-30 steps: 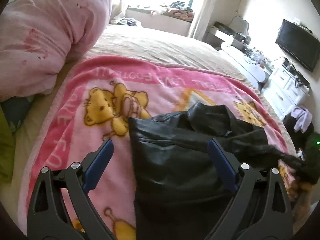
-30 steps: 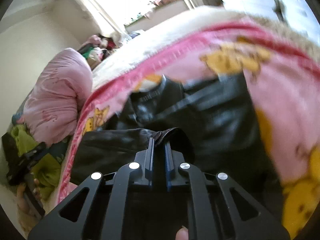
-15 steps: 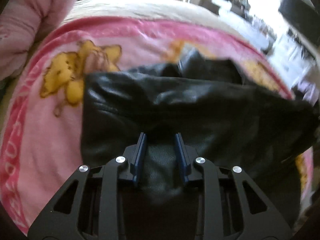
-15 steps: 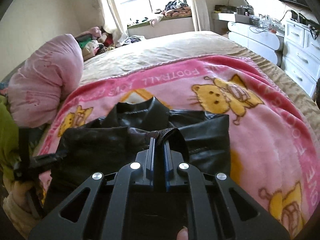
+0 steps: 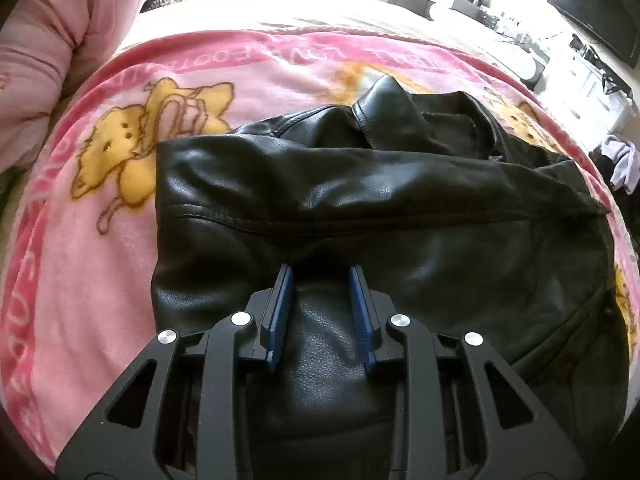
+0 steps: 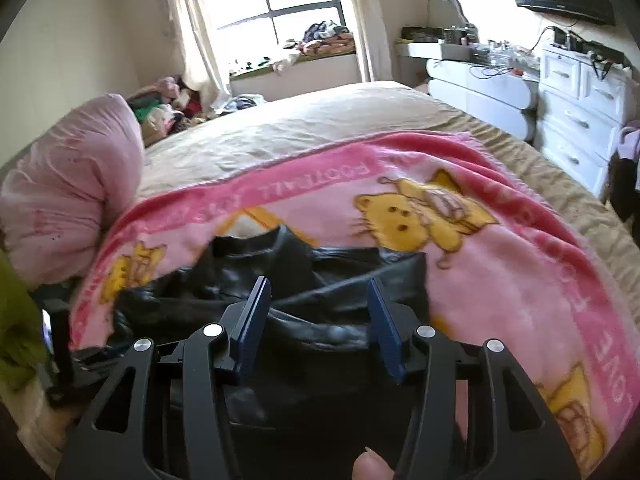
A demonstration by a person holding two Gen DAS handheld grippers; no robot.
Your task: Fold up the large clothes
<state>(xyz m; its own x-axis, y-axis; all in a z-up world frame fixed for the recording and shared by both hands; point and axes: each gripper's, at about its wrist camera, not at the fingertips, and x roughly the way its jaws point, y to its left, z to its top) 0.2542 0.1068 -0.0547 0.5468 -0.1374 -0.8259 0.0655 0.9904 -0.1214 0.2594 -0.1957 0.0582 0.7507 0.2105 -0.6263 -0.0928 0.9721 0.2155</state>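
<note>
The jacket [image 5: 360, 216] sits centre frame in the left wrist view, lying on the blanket [image 5: 100, 264], which spreads out to its left and beyond it, and the left gripper [image 5: 322, 280] comes in from the bottom edge with a bulge of jacket between its fingers. Upper left there's the rolled duvet [image 5: 48, 52], upper right the television [image 5: 592, 4]. In the right wrist view the right gripper [image 6: 320, 300] is low centre over the jacket, with the blanket running right, the window [image 6: 296, 0] top centre and the dresser [image 6: 576, 120] at the right edge.
</note>
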